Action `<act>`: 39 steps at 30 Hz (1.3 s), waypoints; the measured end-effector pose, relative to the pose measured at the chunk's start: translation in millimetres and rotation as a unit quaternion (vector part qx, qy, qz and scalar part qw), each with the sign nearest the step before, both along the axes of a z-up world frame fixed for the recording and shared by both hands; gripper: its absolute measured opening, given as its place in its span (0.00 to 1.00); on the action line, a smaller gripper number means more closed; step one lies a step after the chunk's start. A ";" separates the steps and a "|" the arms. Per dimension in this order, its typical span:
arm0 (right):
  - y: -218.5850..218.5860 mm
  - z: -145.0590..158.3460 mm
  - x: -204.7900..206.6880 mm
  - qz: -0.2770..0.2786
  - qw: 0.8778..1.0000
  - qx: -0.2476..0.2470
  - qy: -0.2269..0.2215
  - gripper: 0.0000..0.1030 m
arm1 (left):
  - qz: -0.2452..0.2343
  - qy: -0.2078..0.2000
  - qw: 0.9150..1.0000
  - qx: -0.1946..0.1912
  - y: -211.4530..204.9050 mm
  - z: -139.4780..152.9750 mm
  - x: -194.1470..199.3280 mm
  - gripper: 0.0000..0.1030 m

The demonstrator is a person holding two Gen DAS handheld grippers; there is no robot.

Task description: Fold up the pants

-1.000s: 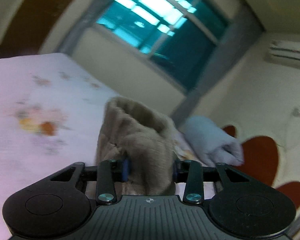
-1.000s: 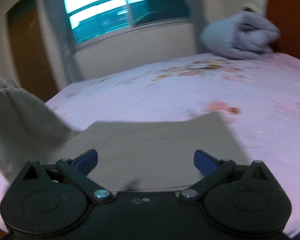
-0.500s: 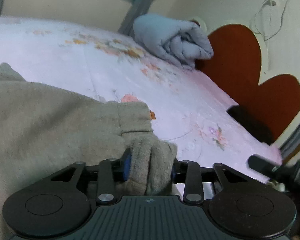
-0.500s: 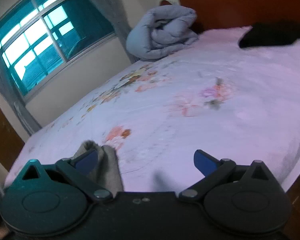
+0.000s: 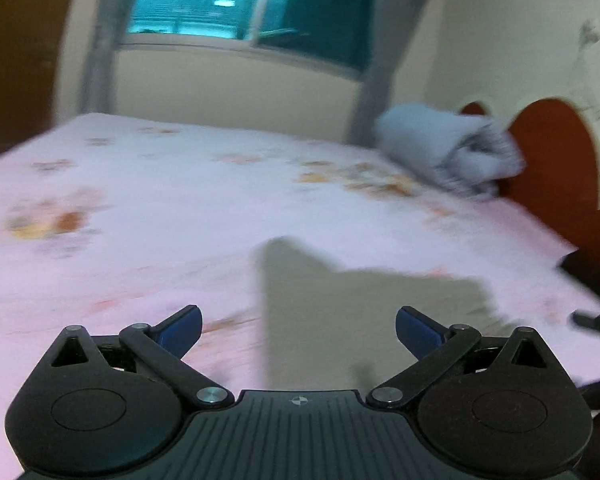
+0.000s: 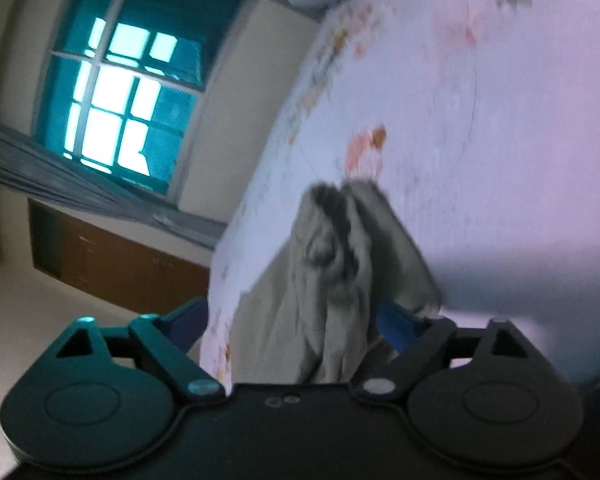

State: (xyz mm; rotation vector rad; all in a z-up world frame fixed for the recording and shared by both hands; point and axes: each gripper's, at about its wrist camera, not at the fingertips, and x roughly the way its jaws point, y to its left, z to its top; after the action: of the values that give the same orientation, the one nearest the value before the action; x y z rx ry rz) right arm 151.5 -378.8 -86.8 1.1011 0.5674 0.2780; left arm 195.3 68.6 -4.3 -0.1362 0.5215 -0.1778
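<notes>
- The bed (image 5: 148,208), with its pale floral sheet, fills the middle of both views; it carries everything you are working on. A rolled grey-blue quilt (image 5: 448,152) sits at the right of the left wrist view, against the red headboard (image 5: 556,168), well apart from the garment.
- The pants (image 5: 340,300) lie on the bed sheet. In the left wrist view they show as a flat olive-grey panel in the lower middle of the frame, smooth but blurred. In the right wrist view they rise in the centre as a bunched, creased fold with dark shadow between its layers.
- Judging by that, you are partway: one part looks laid flat, while the end in front of your right hand is still gathered and needs folding over and smoothing. How many folds are made I cannot tell.
- Your left hand-held gripper (image 5: 298,326), at the bottom of its frame, is released; its jaws are opening wide and grip nothing, with the flat cloth lying beyond and below them.
- Your right hand-held gripper (image 6: 288,324), at the bottom of its frame, has its jaws closing with the bunched cloth between them. The right blue pad seems to touch the fabric, the left pad stands clear, so the grip is not yet made.
</notes>
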 end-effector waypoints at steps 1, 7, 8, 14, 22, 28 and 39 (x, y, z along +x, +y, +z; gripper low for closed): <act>4.0 1.0 0.4 0.001 1.000 -0.002 0.006 0.71 | 0.011 0.003 1.000 0.008 8.8 -2.6 -4.9 0.99; 28.0 9.4 22.0 -0.024 0.996 -0.025 0.088 0.70 | 0.030 0.020 0.999 0.011 32.6 -24.2 -13.0 0.99; 36.5 9.9 25.8 -0.026 0.993 -0.043 0.103 0.70 | 0.028 0.018 0.999 0.014 26.5 -25.0 -9.9 0.99; 66.0 24.8 55.5 -0.032 0.979 -0.158 0.121 0.24 | -0.018 0.010 0.998 0.066 -0.3 -28.8 -16.4 0.99; 79.6 80.9 34.7 -0.005 0.993 -0.065 -0.094 0.18 | -0.073 0.008 0.991 0.109 -14.6 -34.1 -30.1 0.99; 40.3 -19.2 46.5 -0.062 0.993 -0.058 0.088 0.18 | -0.086 0.059 0.980 0.167 -38.6 -45.6 -10.5 0.99; 18.7 -29.9 28.0 -0.064 0.994 -0.064 0.070 0.19 | -0.061 0.050 0.994 0.069 -4.7 -44.7 -9.5 0.99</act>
State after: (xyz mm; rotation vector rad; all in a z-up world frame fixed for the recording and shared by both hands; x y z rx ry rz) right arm 179.5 -360.1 -116.7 1.0335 0.6270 0.0532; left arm 185.7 64.0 -49.0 0.0226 0.6411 -0.2541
